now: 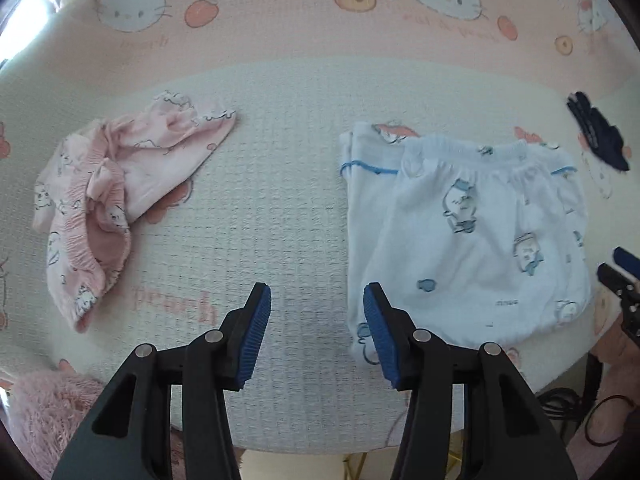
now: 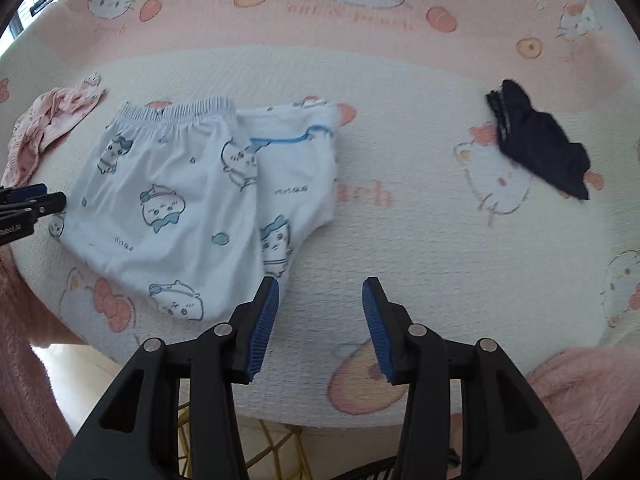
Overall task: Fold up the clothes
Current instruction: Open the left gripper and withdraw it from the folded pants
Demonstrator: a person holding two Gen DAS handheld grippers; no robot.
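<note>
Both grippers, left point(image 1: 317, 300) and right point(image 2: 321, 294), hover with fingers spread, holding nothing, over the cat-print quilted surface point(image 1: 280, 200). Pale blue shorts point(image 2: 192, 204) lie centre-left, waistband toward the frame's top, legs running down.

Pale blue shorts point(image 2: 176, 204) with cartoon prints and a gathered elastic waistband lie folded flat at left of centre in the right wrist view, waistband toward the top. A crumpled pink garment point(image 1: 104, 200) with a shirred band sits bunched at left in the left wrist view. A small dark navy piece point(image 2: 540, 144) lies rumpled at upper right.
</note>
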